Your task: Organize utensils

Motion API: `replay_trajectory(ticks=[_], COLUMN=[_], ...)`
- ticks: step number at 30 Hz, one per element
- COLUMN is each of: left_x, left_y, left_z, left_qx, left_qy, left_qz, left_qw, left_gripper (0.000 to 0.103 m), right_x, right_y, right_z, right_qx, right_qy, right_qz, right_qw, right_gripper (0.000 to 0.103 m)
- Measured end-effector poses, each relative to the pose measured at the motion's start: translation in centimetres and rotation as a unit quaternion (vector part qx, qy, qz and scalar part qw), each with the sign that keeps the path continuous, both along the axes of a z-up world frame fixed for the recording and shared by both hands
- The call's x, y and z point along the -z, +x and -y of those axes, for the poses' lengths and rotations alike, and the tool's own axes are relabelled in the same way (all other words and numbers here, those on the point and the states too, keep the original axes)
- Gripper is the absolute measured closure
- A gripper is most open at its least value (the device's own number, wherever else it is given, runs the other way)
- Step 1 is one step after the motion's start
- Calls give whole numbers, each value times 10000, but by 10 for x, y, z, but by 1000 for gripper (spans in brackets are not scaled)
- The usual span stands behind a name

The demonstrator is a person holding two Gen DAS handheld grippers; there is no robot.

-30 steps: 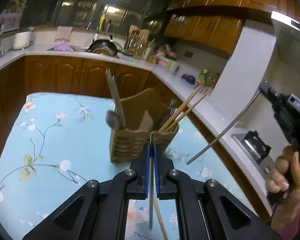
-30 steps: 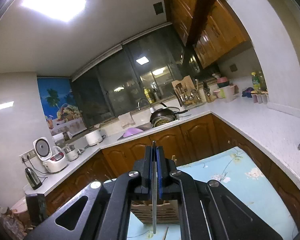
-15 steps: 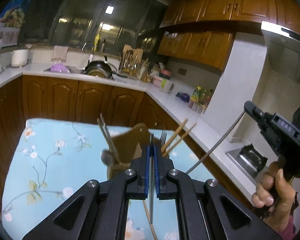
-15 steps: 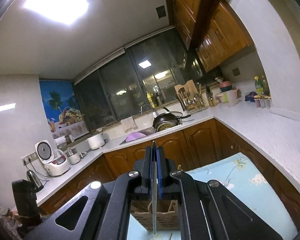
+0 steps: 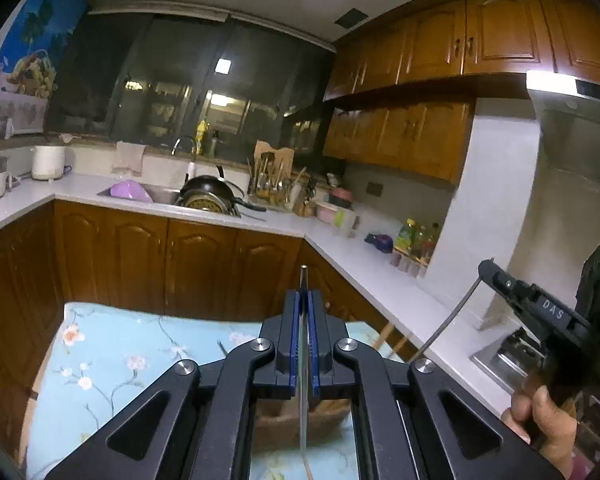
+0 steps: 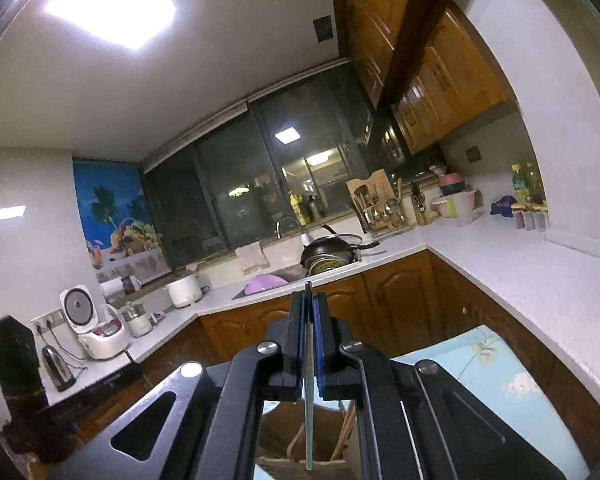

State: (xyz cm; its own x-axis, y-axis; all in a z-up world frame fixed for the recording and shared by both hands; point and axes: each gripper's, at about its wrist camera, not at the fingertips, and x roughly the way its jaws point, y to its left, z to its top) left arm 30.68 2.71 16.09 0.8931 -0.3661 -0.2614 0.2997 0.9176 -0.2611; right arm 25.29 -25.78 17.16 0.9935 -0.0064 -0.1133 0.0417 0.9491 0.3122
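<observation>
My left gripper (image 5: pixel 303 296) is shut on a thin metal utensil (image 5: pixel 303 412), seen edge-on and poking out past the tips. Beneath it, mostly hidden by the gripper body, stands the wooden utensil holder (image 5: pixel 300 420), with chopsticks (image 5: pixel 384 334) leaning out to the right. In the left wrist view my right gripper (image 5: pixel 485 270) hovers at the right in a person's hand (image 5: pixel 540 412), shut on a long thin metal handle (image 5: pixel 448 328) that slants down towards the holder. Its own view shows the right gripper (image 6: pixel 308 298) clamped on that metal strip (image 6: pixel 308 400) above the holder (image 6: pixel 300 436).
The holder stands on a table with a blue floral cloth (image 5: pixel 120 352). White counters (image 5: pixel 360 256) over brown cabinets wrap around it, carrying a sink with a black pan (image 5: pixel 206 196), a dish rack (image 5: pixel 270 188), bottles and a rice cooker (image 6: pixel 96 328).
The left view has lifted and tilted up, so the holder has dropped from mid-frame to behind the gripper body. The right gripper has risen with its metal handle and drifted sideways.
</observation>
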Motion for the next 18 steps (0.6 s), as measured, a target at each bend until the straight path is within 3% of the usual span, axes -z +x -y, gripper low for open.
replay_trajectory(ticks=[8,18], left_x=[23,94], left_y=[26,40], left_z=[14,46], left_qx=[-422,-510], left_qy=[20,31], left_qz=[347,-80], left_qw=[9985,9987], left_gripper=[101,101], right_x=[15,75], right_y=[36,56], right_z=[-7,-21], right_qx=[97,59], right_qy=[-176,-207], right_qz=[-188,-644], right_qw=[9996,9977], right_gripper=[99,99])
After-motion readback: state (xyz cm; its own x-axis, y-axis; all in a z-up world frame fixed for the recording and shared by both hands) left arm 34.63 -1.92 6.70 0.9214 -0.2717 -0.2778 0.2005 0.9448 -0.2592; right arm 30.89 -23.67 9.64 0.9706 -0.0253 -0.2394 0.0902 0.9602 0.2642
